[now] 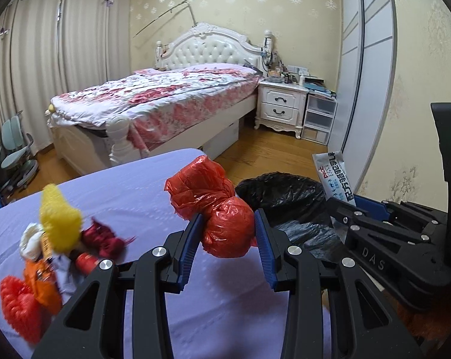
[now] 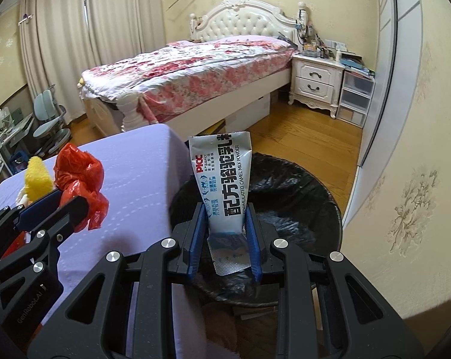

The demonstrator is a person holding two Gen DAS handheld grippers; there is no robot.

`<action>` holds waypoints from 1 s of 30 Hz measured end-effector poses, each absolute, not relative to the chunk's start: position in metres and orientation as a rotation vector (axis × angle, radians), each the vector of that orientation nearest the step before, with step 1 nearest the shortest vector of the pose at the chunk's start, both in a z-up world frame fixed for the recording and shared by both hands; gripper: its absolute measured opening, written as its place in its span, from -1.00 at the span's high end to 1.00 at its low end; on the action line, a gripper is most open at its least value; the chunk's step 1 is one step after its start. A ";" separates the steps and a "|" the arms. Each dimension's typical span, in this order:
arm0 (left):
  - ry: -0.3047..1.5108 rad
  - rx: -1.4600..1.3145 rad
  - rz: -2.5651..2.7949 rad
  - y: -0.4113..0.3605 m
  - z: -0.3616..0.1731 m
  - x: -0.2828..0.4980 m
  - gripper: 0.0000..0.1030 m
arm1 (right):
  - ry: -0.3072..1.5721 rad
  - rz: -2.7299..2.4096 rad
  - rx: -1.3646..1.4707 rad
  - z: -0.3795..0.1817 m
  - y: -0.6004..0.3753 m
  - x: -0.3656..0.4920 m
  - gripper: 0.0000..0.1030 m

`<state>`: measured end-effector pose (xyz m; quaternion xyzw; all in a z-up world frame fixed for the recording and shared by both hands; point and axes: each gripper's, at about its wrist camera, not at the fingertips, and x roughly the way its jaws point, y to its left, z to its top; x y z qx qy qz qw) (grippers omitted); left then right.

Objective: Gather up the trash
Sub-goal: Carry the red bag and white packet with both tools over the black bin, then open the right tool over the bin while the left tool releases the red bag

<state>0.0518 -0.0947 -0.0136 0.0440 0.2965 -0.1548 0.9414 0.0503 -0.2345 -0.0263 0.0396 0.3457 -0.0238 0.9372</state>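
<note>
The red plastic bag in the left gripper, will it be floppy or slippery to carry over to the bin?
Probably floppy: the red plastic bag is crumpled thin film, its upper lobe bulging loose above the left hand-held gripper. Likely light, since it holds shape pinched only at its lower knot. The glossy film may slip, though the ridged pads should help on the way to the black-lined bin.

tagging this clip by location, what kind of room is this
A home bedroom, most likely: a bed with a white tufted headboard and floral pink bedding, a white two-drawer nightstand beside it, and long beige curtains across the window wall.
</note>
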 end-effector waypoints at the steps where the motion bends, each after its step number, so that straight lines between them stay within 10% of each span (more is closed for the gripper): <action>1: 0.608 0.093 -0.320 -0.099 -0.015 0.056 0.25 | 0.711 -0.059 0.088 -0.030 -0.241 0.054 0.50; 22: 0.715 0.169 -0.360 -0.159 -0.037 0.118 0.20 | 0.759 -0.114 0.174 -0.059 -0.296 0.097 0.48; 30: 0.700 0.133 -0.327 -0.150 -0.034 0.116 -0.51 | 0.758 -0.149 0.195 -0.061 -0.309 0.097 0.14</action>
